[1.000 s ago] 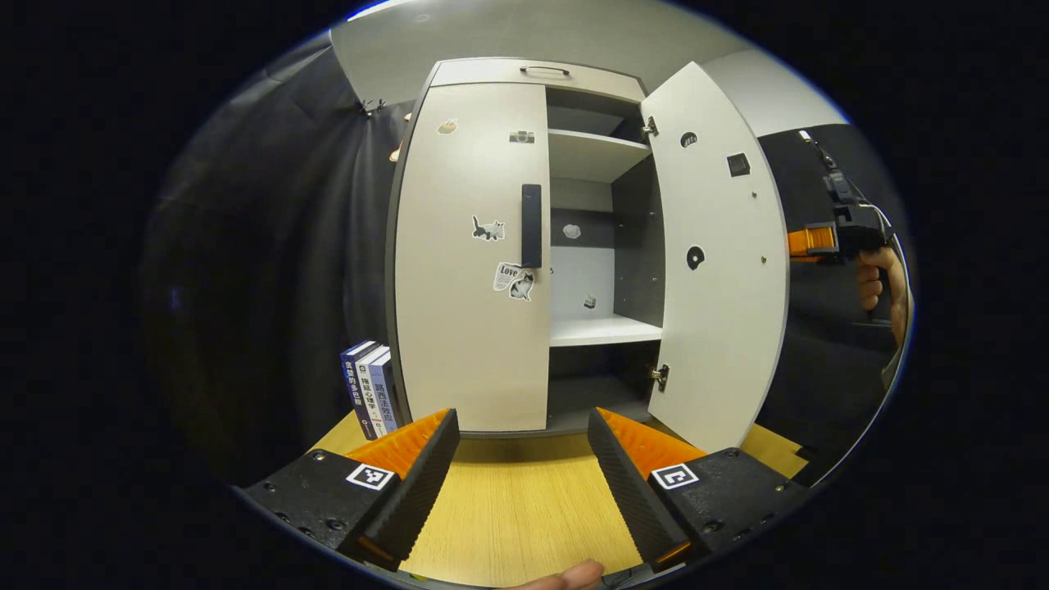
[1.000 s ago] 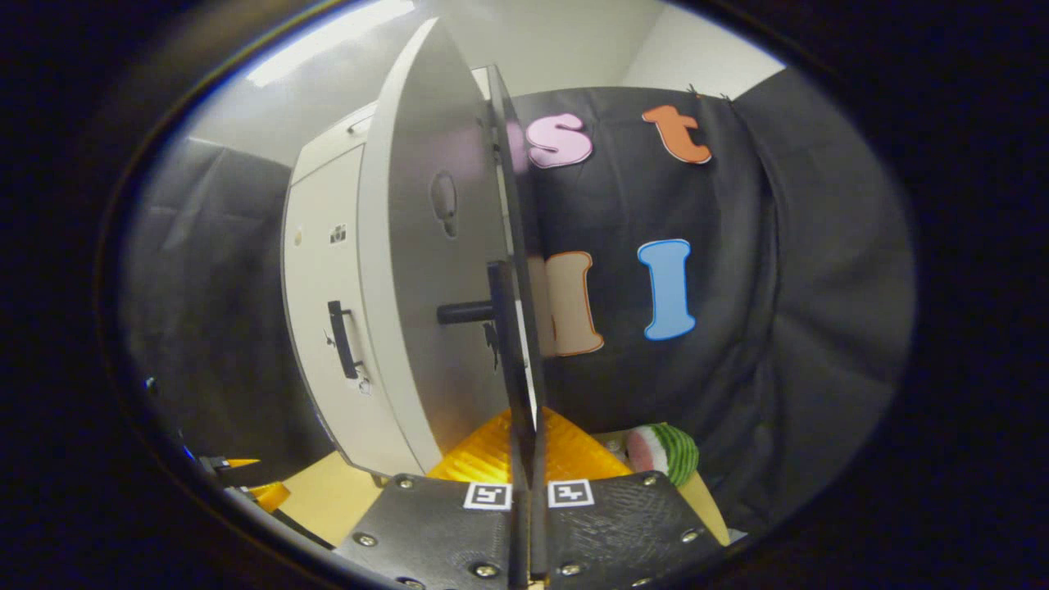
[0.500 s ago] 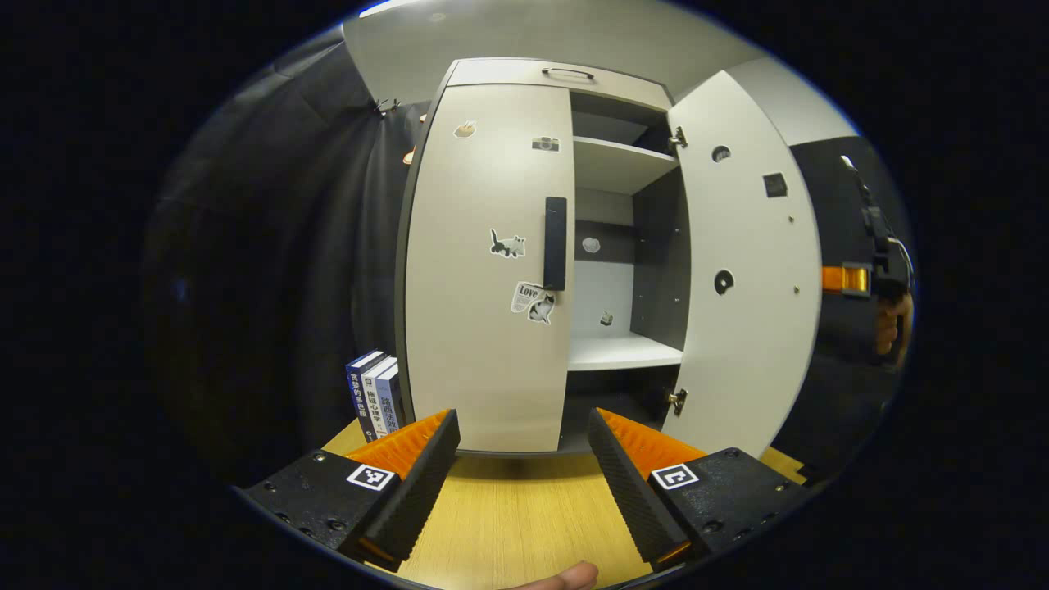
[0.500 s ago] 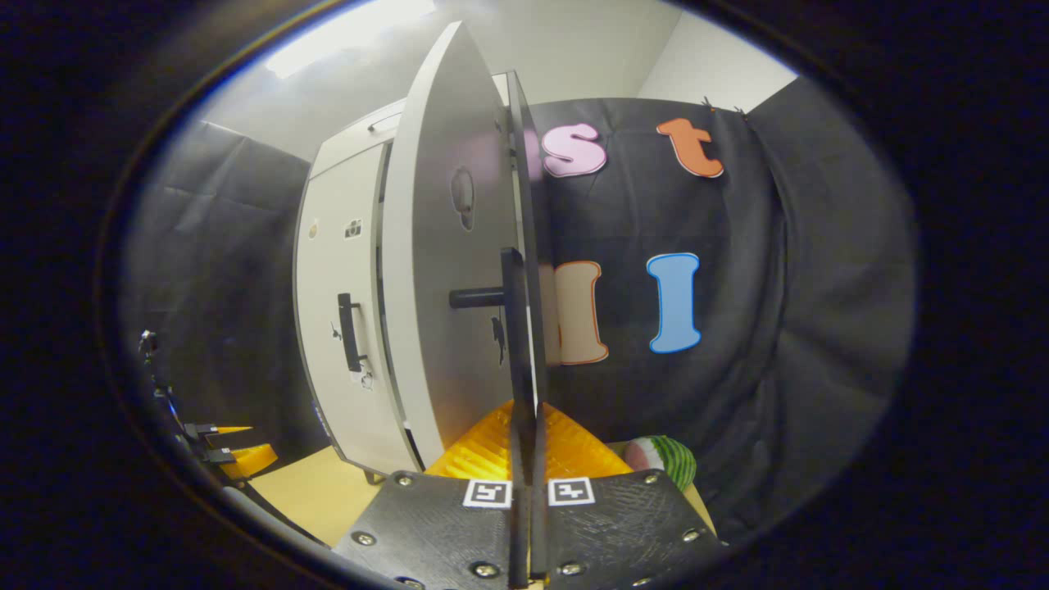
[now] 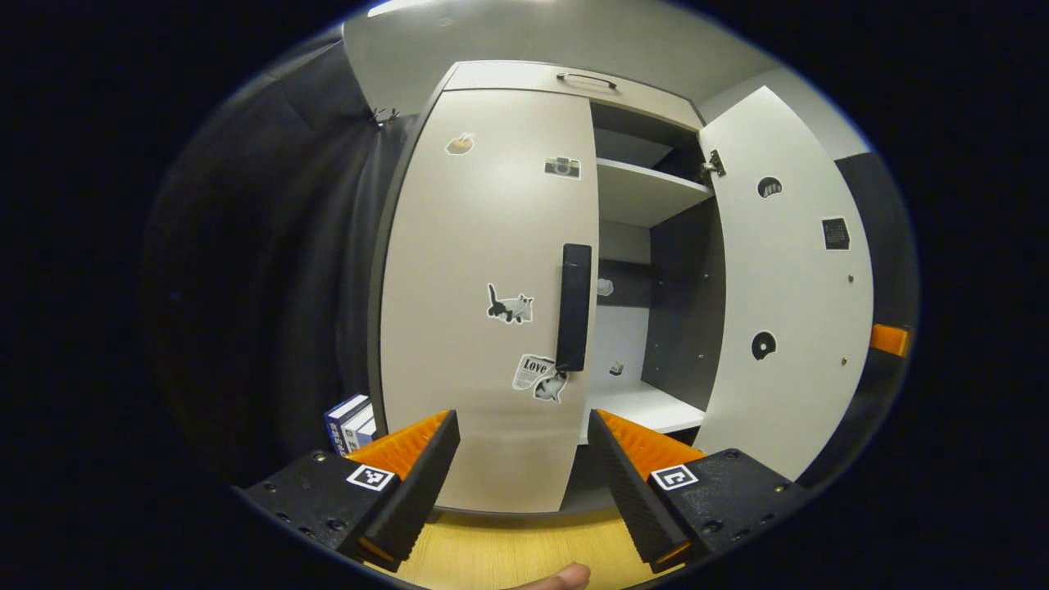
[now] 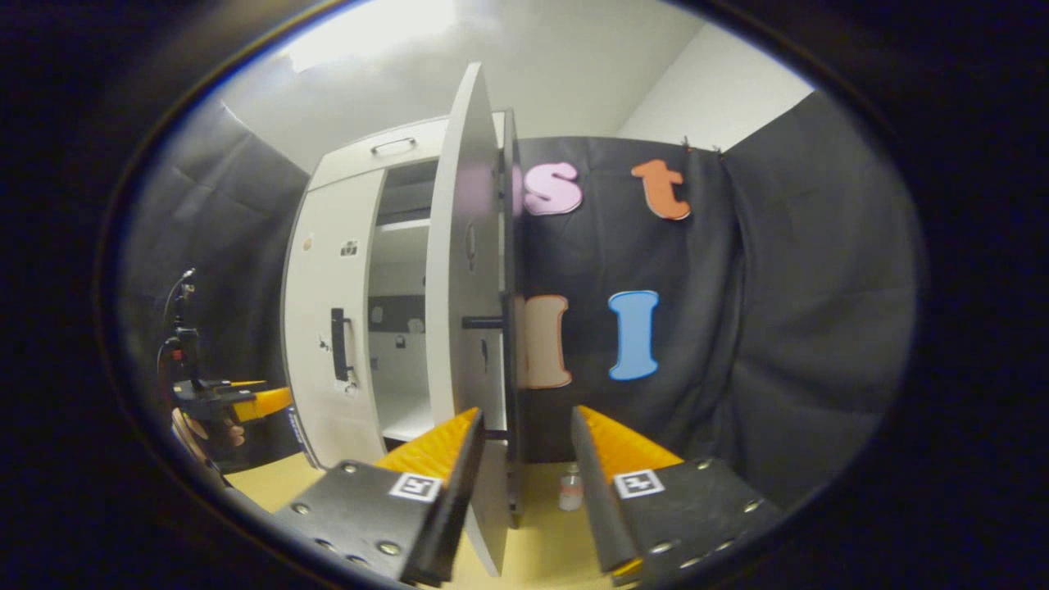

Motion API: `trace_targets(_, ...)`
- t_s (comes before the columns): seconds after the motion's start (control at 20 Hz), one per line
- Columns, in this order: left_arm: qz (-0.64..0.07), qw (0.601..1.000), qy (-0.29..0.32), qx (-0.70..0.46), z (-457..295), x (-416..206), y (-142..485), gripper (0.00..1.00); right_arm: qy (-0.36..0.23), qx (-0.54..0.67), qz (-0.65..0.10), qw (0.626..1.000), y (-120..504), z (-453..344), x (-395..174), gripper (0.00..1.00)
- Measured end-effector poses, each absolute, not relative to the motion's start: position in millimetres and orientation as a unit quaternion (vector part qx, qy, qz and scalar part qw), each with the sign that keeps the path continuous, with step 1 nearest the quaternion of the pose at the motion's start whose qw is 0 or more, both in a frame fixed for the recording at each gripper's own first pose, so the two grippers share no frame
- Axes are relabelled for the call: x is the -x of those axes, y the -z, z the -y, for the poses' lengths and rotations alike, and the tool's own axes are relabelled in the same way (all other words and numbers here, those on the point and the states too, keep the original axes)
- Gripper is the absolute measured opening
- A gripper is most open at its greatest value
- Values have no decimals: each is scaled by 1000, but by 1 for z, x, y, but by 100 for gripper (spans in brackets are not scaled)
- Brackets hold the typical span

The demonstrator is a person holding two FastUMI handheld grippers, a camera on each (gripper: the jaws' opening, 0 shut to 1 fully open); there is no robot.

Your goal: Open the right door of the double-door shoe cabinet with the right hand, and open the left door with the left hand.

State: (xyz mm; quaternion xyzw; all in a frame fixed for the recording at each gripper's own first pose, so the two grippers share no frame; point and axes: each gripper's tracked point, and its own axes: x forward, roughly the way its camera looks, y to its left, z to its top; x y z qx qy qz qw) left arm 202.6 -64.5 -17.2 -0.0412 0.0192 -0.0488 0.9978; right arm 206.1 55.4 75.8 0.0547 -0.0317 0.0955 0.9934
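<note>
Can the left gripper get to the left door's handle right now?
Probably yes: the left gripper is open, facing the shut left door, and nothing stands between it and the handle.

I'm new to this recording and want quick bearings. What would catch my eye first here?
The shoe cabinet fills the middle: its right door swung wide, showing shelves, its left door shut with a dark handle and cat stickers. The open left claw points at that handle; the right claw is open astride the right door's edge.

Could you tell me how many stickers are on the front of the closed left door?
4: top-left sticker, camera sticker, cat sticker, and "Love" sticker below the handle.
</note>
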Motion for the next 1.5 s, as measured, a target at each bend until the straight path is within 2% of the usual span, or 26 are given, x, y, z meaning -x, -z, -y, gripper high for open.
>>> trace_targets(0.15, -22, 997, 61, 44, 80, -225, 10, 98, -78, -42, 40, 995, -72, -51, -167, 99)
trace_targets(0.4, 0, 998, 61, 25, 91, -263, -23, 98, -70, -65, 6, 995, -35, -60, -105, 99)
trace_targets(0.5, 8, 998, 62, 2, 97, -280, -36, 97, -69, -80, -5, 994, -22, -66, -85, 95)
trace_targets(0.55, 15, 998, 56, -8, 98, -286, -42, 97, -67, -89, -5, 994, -17, -68, -75, 99)
trace_targets(0.6, 20, 998, 53, -14, 100, -292, -46, 97, -66, -98, -5, 993, -14, -71, -65, 95)
trace_targets(0.7, 13, 999, 50, -18, 105, -303, -45, 97, -66, -108, 0, 992, -11, -77, -45, 95)
trace_targets(0.75, 8, 999, 46, -18, 106, -308, -44, 96, -62, -112, 0, 992, -9, -78, -37, 99)
trace_targets(1.0, -28, 999, 21, -4, 102, -334, -21, 96, -30, -124, 11, 992, -9, -65, 4, 99)
trace_targets(1.05, -36, 999, 13, -8, 102, -332, -20, 90, -21, -127, 14, 992, -11, -62, 9, 99)
trace_targets(1.15, -9, 999, 15, -27, 107, -336, -32, 86, -14, -124, 11, 992, -11, -61, 19, 99)
trace_targets(1.25, -26, 999, 15, -22, 109, -337, -30, 81, 1, -115, 2, 993, -8, -54, 28, 99)
trace_targets(1.35, -33, 999, 14, -31, 111, -338, -30, 72, 13, -110, 3, 994, -10, -50, 39, 99)
trace_targets(1.4, -35, 999, 12, -34, 111, -336, -30, 66, 15, -109, 5, 994, -13, -50, 44, 99)
trace_targets(1.45, -41, 999, 12, -33, 110, -335, -29, 43, 15, -106, 7, 994, -15, -52, 48, 99)
trace_targets(1.5, -42, 998, 16, -35, 109, -337, -29, 37, 16, -103, 9, 995, -16, -52, 53, 99)
